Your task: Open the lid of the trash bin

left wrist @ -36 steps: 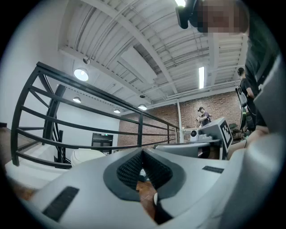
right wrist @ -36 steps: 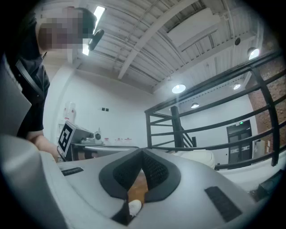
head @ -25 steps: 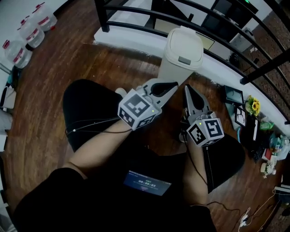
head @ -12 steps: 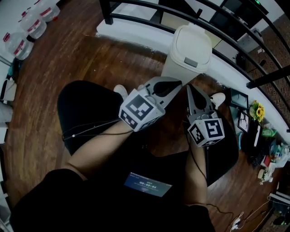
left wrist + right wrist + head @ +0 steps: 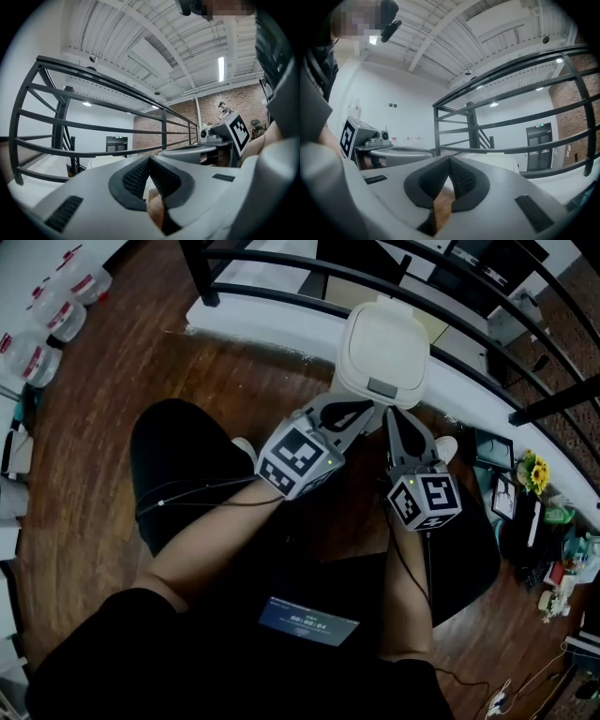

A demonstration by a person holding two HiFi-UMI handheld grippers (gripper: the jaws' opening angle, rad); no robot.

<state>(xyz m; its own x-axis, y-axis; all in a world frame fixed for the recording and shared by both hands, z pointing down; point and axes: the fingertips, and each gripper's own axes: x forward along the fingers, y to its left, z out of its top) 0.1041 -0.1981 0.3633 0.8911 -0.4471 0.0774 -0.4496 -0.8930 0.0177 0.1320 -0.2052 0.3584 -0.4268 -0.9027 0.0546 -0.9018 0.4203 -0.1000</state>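
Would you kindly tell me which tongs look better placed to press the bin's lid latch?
Right, narrowly: the right tongs, shut, point straight at the grey latch; the left tongs aim slantwise.

Black railing (image 5: 196, 273) up top, water jugs (image 5: 56, 320) far-L, sunflowers (image 5: 534, 472) far-R, wood floor (image 5: 94, 446).

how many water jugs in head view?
3, lined up along the top-left edge of the head view: far jug, middle jug, near jug. More may sit past the frame edge.
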